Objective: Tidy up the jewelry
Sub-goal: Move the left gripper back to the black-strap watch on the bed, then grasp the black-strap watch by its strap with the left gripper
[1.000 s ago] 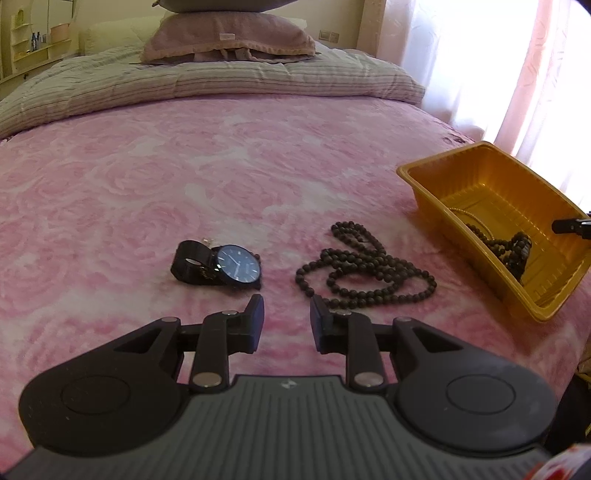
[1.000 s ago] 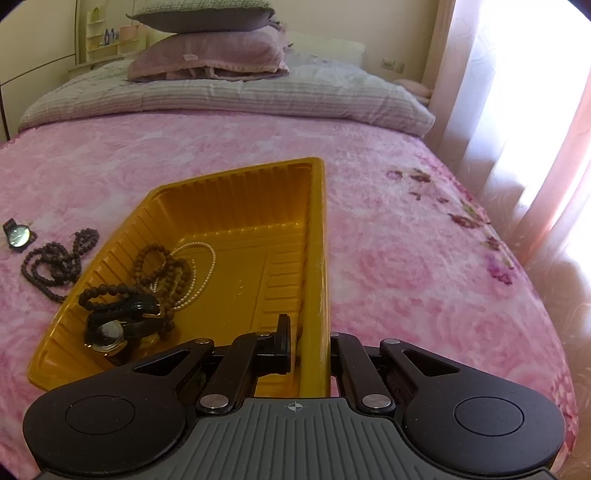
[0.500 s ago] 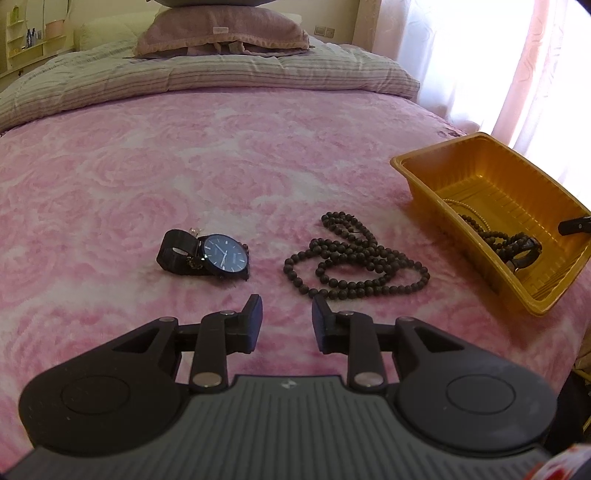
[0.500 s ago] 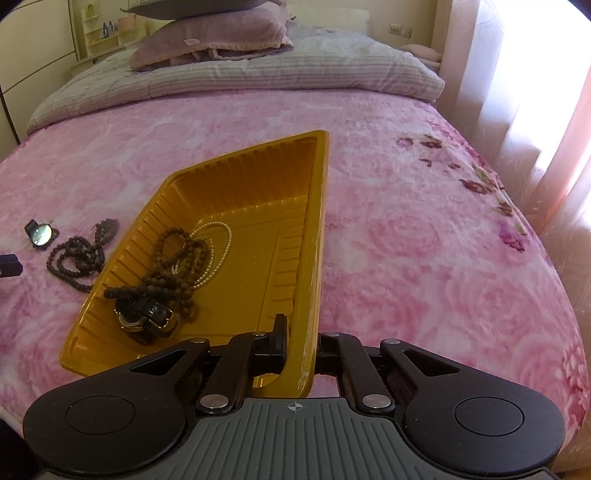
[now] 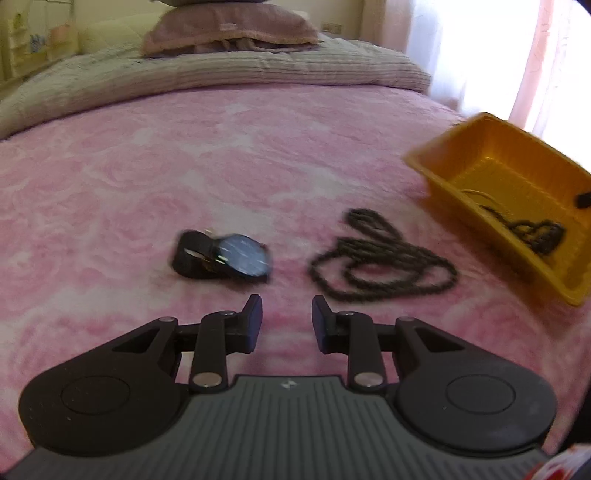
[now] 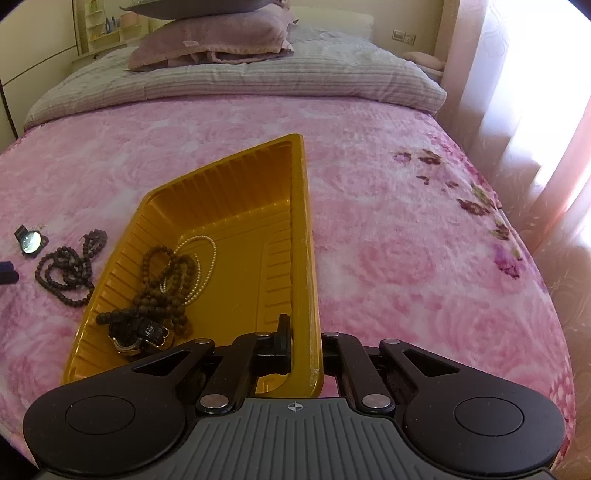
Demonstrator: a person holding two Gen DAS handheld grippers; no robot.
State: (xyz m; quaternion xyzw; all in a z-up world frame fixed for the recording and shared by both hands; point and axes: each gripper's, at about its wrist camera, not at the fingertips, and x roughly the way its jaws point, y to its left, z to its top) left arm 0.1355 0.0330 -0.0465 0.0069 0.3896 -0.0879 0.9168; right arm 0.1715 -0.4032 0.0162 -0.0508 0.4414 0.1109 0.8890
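Observation:
A black watch (image 5: 225, 258) and a dark bead necklace (image 5: 380, 266) lie on the pink bedspread just beyond my left gripper (image 5: 286, 317), which is open and empty. My right gripper (image 6: 303, 341) is shut on the near right rim of the yellow tray (image 6: 308, 258). The tray holds brown beads (image 6: 162, 291), a pearl strand (image 6: 207, 258) and a dark watch (image 6: 142, 334). In the right wrist view the loose necklace (image 6: 70, 269) and watch (image 6: 30, 242) lie left of the tray. The tray also shows at the right of the left wrist view (image 5: 480, 218).
Pillows (image 6: 210, 40) and a folded striped quilt (image 6: 258, 77) lie at the head of the bed. Curtains (image 6: 535, 92) hang along the bed's right side. A shelf (image 6: 99, 29) stands at the back left. The bed's right edge (image 6: 546, 280) drops off near the tray.
My left gripper has shifted, so the watch and necklace sit a little farther ahead; the view is blurred. My right gripper has pulled the tray, still gripped by its rim.

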